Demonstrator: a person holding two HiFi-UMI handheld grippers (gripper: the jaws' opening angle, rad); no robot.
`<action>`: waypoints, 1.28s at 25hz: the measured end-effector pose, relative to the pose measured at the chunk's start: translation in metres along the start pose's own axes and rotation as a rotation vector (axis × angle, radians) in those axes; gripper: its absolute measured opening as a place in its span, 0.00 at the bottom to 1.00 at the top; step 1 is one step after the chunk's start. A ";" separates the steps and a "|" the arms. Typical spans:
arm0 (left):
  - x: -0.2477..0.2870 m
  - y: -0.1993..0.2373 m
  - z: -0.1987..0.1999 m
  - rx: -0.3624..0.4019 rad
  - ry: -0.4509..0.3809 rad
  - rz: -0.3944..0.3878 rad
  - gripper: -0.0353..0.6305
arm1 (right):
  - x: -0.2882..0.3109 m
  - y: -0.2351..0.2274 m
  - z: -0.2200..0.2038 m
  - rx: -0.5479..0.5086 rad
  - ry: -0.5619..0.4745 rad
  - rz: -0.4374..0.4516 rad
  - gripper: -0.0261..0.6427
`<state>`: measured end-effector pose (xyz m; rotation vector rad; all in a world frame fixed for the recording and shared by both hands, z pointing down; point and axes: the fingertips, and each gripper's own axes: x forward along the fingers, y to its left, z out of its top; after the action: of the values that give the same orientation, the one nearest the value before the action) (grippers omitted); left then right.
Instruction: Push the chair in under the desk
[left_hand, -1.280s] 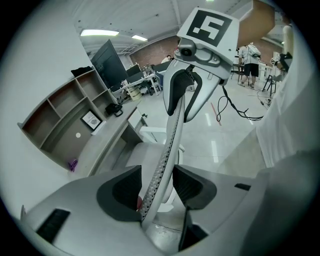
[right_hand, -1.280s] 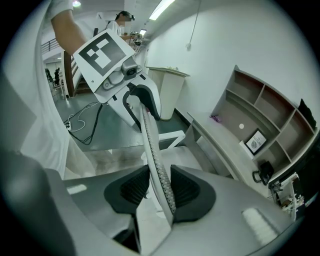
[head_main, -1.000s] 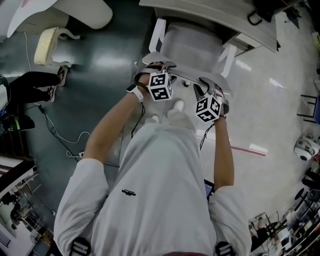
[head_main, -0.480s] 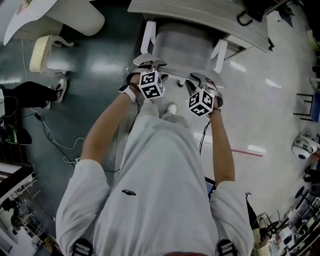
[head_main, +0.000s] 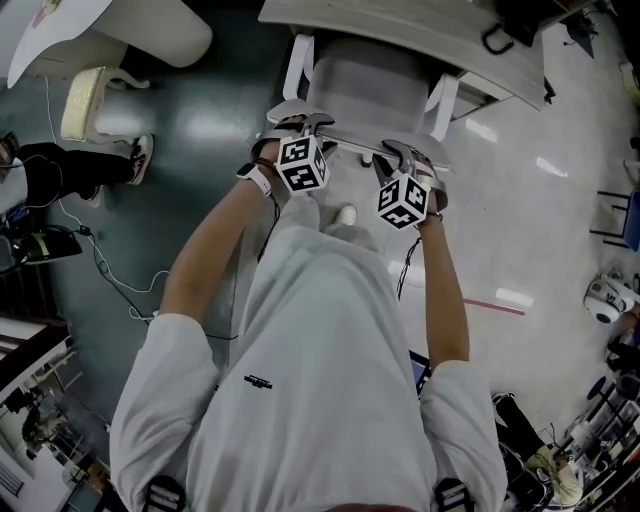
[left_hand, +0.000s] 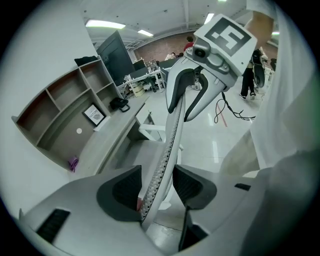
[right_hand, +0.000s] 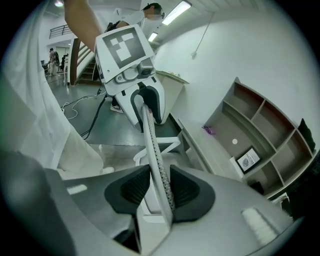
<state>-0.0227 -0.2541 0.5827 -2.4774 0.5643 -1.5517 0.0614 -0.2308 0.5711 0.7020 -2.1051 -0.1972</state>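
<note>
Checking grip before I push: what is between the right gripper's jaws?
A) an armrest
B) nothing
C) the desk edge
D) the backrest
D: its own view shows the right gripper with both pads against the thin mesh backrest.

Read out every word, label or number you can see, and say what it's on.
No text reads clearly.
Shirt logo: too small to read.
Framed picture on the shelf: print too small to read.
Left marker cube and right marker cube: square patterns only, no letters.
</note>
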 end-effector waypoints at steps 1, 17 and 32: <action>0.001 0.003 -0.002 0.006 -0.004 0.005 0.35 | 0.002 -0.001 0.002 0.005 0.002 -0.002 0.24; 0.004 0.028 -0.007 0.016 -0.013 0.024 0.36 | 0.018 -0.017 0.013 0.027 0.010 0.005 0.25; 0.027 0.076 0.001 0.006 -0.001 0.032 0.37 | 0.044 -0.062 0.015 0.016 0.003 -0.013 0.25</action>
<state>-0.0286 -0.3345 0.5795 -2.4524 0.5949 -1.5379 0.0552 -0.3082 0.5695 0.7251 -2.1021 -0.1869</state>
